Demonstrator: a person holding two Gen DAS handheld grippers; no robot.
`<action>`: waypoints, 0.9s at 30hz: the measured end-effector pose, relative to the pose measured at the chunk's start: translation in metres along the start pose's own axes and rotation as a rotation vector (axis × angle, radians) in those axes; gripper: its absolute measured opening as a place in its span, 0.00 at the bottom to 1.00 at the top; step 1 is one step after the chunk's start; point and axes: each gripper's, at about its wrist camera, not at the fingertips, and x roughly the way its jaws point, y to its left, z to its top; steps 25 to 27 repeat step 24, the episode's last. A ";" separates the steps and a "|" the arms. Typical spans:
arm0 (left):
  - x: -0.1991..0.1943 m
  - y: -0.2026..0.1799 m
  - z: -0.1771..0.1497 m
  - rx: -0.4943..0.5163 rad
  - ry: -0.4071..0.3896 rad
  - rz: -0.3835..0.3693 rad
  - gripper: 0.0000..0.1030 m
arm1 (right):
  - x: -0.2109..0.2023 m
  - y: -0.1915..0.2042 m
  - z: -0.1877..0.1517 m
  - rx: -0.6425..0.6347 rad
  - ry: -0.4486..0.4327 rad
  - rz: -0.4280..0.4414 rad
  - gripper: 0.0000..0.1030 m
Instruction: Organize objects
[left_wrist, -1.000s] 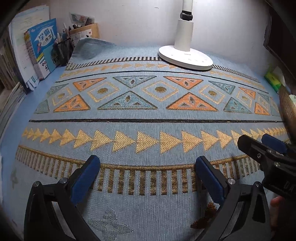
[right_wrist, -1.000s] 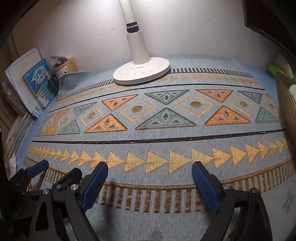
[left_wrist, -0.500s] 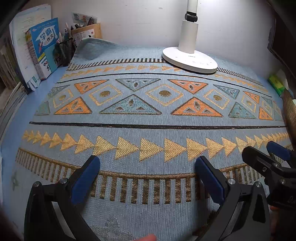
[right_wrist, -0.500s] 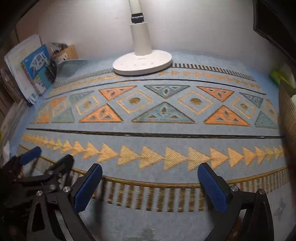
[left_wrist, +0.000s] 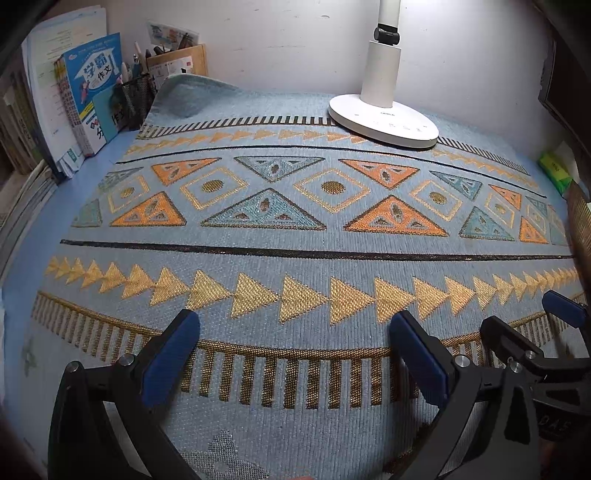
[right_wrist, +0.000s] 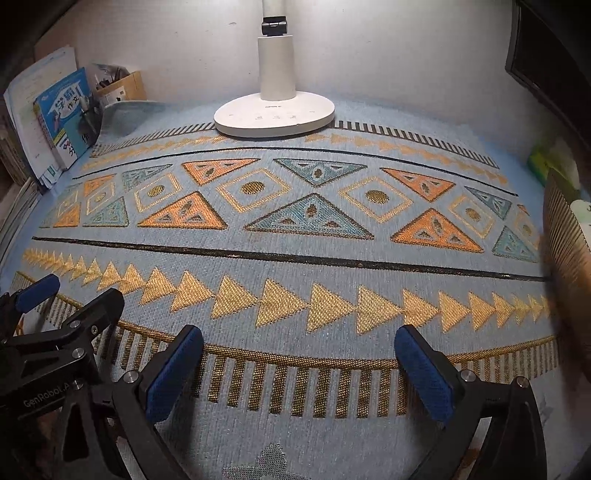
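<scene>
My left gripper (left_wrist: 293, 332) hangs open over the near part of a blue patterned mat (left_wrist: 295, 254), nothing between its blue pads. My right gripper (right_wrist: 299, 343) is open wide beside it, also holding nothing; it shows at the right edge of the left wrist view (left_wrist: 528, 314). The left gripper (right_wrist: 74, 295) appears at the left edge of the right wrist view. A white lamp base (left_wrist: 384, 118) stands on the far side of the mat.
Upright books (left_wrist: 92, 88), a mesh pen holder (left_wrist: 138, 96) and a cardboard box (left_wrist: 177, 64) crowd the far left corner, where the mat curls up. A green packet (left_wrist: 554, 170) and a brown ribbed object (right_wrist: 561, 229) sit at the right edge. A wall closes the back.
The right gripper's jaws have spread wider and its view has rolled a little, levelling the mat's stripes. The left gripper stays open in about the same place.
</scene>
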 end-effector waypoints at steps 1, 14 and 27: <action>0.000 0.000 0.000 0.000 0.000 0.001 1.00 | -0.001 0.001 -0.001 -0.004 -0.009 -0.001 1.00; 0.000 0.000 0.000 0.000 0.000 0.001 1.00 | -0.001 0.001 -0.004 0.012 -0.046 -0.007 1.00; 0.001 -0.001 0.000 -0.001 0.000 0.001 1.00 | -0.001 0.001 -0.003 0.011 -0.047 -0.006 1.00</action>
